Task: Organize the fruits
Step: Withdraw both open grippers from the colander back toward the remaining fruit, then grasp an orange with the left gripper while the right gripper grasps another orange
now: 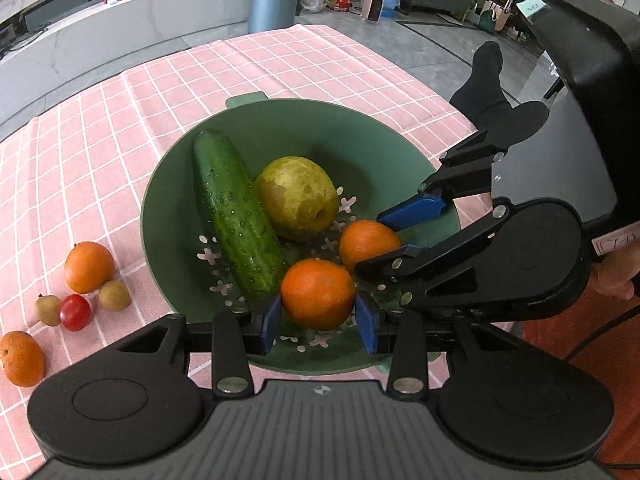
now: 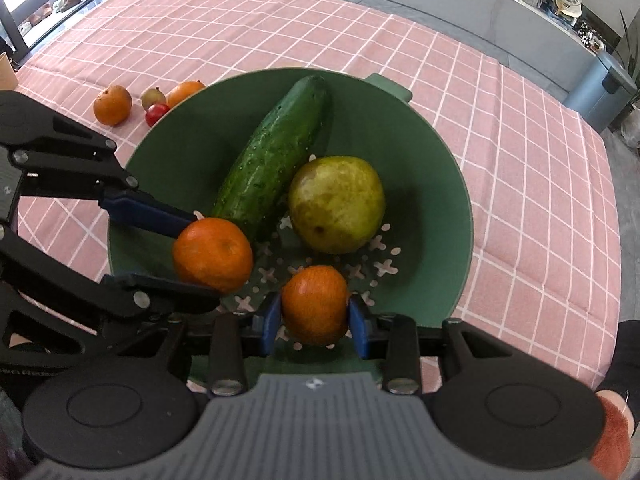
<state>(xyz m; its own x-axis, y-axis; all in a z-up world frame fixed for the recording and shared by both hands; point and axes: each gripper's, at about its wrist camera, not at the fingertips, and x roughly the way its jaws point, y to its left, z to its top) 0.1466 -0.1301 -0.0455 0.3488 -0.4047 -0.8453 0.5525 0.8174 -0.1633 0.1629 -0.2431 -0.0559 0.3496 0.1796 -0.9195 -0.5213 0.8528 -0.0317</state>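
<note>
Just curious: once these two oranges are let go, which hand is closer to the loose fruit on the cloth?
Probably left: the loose fruit lies beside the colander, on the side of the left gripper.

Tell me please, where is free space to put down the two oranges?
Bare pink cloth lies beyond and right of the green colander. Inside it, the cucumber, the pear and both grippers crowd the floor. The small fruit cluster fills the cloth on its left.
</note>
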